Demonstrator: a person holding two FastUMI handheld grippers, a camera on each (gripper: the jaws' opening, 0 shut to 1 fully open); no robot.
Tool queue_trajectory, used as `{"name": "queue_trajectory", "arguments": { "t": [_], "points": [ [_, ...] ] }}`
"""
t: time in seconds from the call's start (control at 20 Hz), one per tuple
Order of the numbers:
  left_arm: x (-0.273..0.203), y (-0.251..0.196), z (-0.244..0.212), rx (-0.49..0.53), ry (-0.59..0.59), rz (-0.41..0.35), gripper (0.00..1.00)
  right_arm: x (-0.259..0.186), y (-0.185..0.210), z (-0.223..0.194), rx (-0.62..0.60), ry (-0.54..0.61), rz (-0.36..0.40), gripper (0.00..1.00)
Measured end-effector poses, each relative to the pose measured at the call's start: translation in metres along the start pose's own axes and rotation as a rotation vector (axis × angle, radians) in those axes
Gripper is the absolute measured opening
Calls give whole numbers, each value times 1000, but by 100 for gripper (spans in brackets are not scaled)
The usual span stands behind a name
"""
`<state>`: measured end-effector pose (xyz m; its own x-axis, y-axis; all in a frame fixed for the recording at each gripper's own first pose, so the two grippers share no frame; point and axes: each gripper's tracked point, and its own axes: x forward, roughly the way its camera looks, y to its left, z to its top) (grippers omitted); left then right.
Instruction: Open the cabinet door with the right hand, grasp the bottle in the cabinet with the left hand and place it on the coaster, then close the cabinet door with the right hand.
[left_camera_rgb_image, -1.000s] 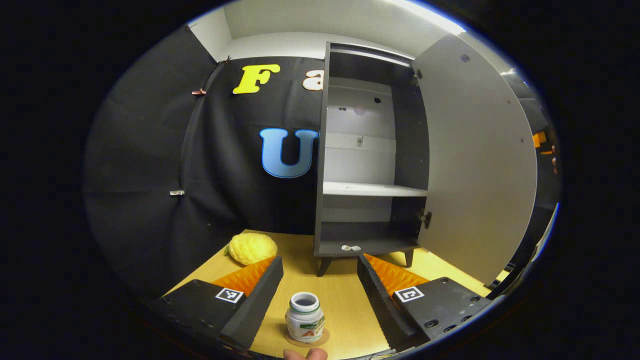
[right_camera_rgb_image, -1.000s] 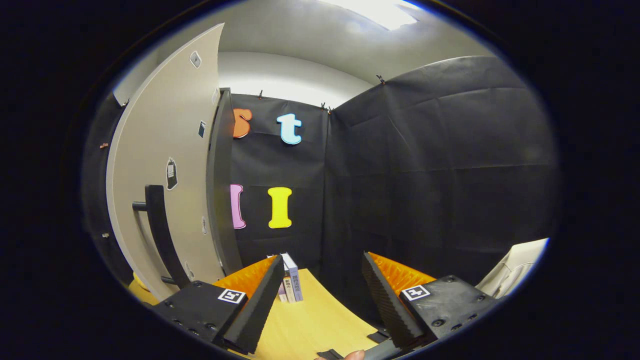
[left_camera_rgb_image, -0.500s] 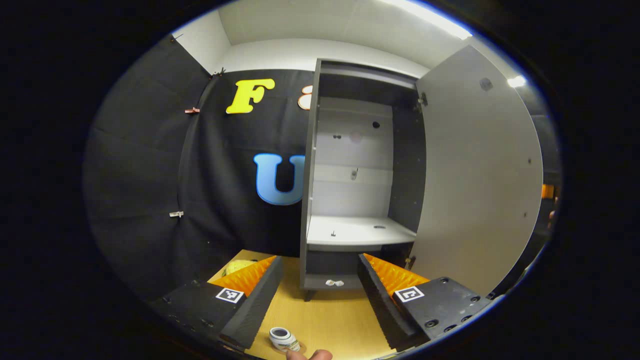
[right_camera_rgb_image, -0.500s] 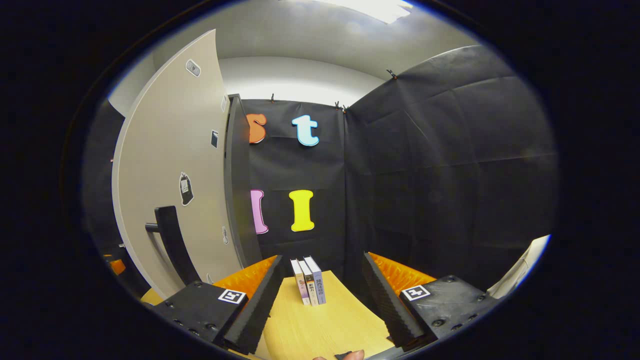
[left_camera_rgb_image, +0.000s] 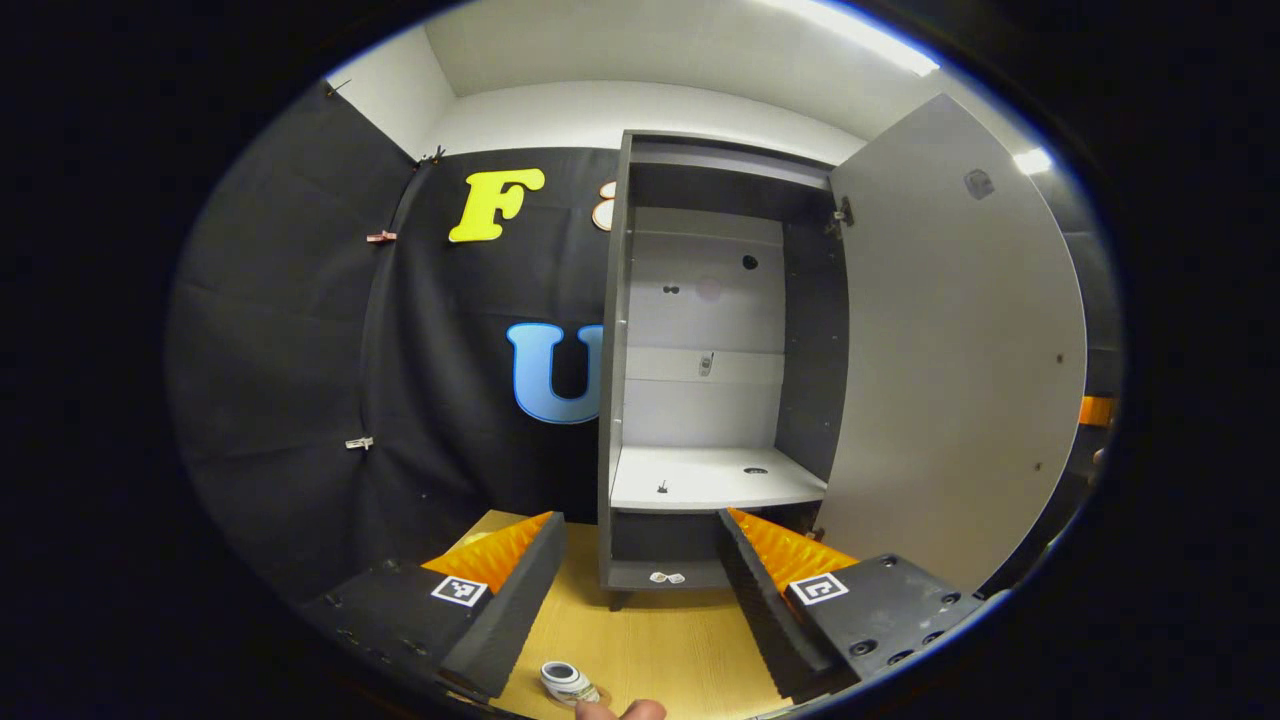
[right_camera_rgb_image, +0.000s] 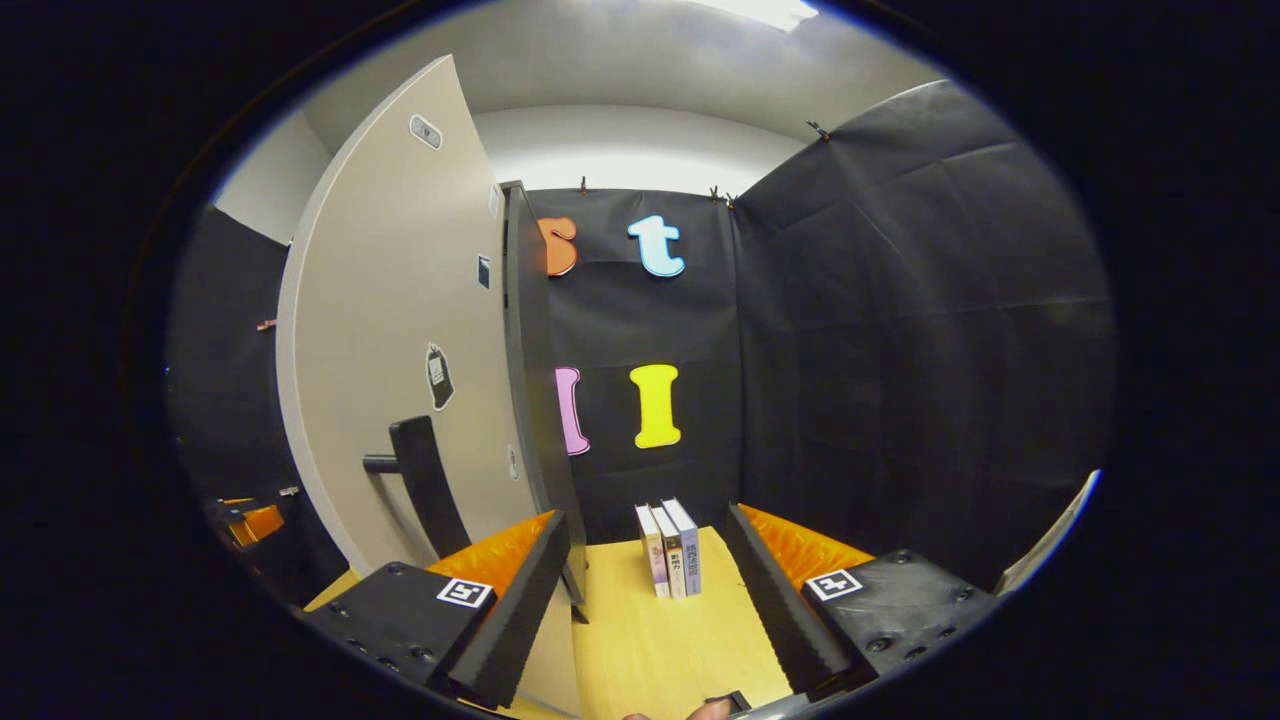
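Note:
The dark cabinet (left_camera_rgb_image: 615, 400) stands open, and its pale shelf (left_camera_rgb_image: 715, 478) holds no bottle. Its grey door (left_camera_rgb_image: 960, 350) is swung out to the right. In the left gripper view the small white bottle (left_camera_rgb_image: 566, 682) stands uncapped on the wooden table at the bottom edge. The coaster under it is hard to make out. My left gripper (left_camera_rgb_image: 635, 610) hangs open above and behind the bottle, holding nothing. In the right gripper view the door's outer face (right_camera_rgb_image: 400, 350) carries a black handle (right_camera_rgb_image: 428, 490). My right gripper (right_camera_rgb_image: 645, 610) is open, just right of that handle, not touching it.
Three books (right_camera_rgb_image: 670, 550) stand upright on the table (right_camera_rgb_image: 650, 640) ahead of the right gripper. Small white bits (left_camera_rgb_image: 664, 577) lie on the cabinet's bottom shelf. Part of the other gripper (right_camera_rgb_image: 245, 520) shows left of the door. Black cloth walls close in behind.
My left gripper rose and drew back from the bottle, which slid to the view's bottom edge. The right gripper shifted toward the door, bringing the handle nearer its left finger.

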<state>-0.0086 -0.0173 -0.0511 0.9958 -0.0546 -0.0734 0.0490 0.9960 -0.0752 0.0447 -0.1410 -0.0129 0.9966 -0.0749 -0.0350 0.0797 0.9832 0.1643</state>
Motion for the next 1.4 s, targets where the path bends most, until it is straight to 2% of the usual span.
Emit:
{"name": "queue_trajectory", "arguments": {
  "t": [0.15, 0.55, 0.75, 1.2, 1.4],
  "points": [
    [-1, -1, 0, 12, -2, -12, 94, -1, 10, -3, -3, 11, 24, 98],
    [-14, 5, -3, 52, -8, -20, 92, -1, 24, -12, -9, 32, 10, 97],
    [-12, 6, -2, 40, -8, -35, 94, -12, 51, -17, 10, 45, 23, 97],
    [-14, 22, 6, 69, -36, -49, 94, -22, 92, -22, -18, 24, -48, 97],
    [-18, 29, 3, 58, -31, -42, 94, -21, 118, -27, -14, 31, -17, 97]
  ]
}}
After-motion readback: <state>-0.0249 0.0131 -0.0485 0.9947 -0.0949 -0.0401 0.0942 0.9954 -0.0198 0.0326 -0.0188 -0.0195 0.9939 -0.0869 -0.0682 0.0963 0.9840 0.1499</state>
